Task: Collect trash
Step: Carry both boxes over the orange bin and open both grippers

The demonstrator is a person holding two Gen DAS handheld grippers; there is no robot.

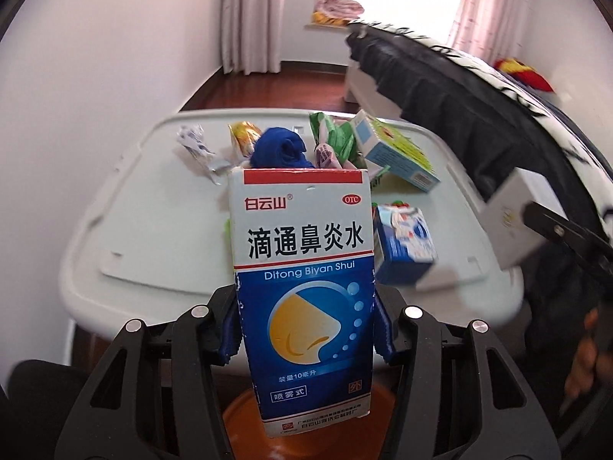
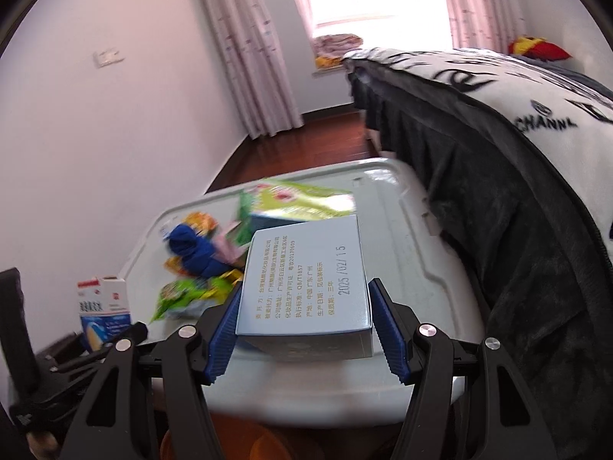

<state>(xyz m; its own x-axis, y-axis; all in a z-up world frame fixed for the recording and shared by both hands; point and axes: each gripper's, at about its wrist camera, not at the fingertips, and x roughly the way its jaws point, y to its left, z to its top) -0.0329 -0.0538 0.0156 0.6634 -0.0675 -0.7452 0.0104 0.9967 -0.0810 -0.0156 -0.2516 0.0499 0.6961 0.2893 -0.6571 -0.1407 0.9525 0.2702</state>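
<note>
My left gripper [image 1: 306, 329] is shut on a tall blue-and-white nasal spray box [image 1: 302, 268], held upright above the front edge of the white table [image 1: 153, 199]. Its blue pads [image 1: 230, 329] press on both sides of the box. My right gripper [image 2: 306, 331] is shut on a pale blue carton [image 2: 306, 283] with a printed date, lifted off the table. Left on the table are a blue cloth ball [image 1: 279, 149], green wrappers [image 1: 333, 138], a blue-green box [image 1: 394, 149], a small blue box [image 1: 406, 245] and crumpled foil [image 1: 195, 145].
An orange round container [image 1: 237, 421] sits low under the table's near edge. A bed with a black-and-white blanket [image 2: 517, 122] runs along the right side of the table. A white wall stands on the left, with curtains and a window behind.
</note>
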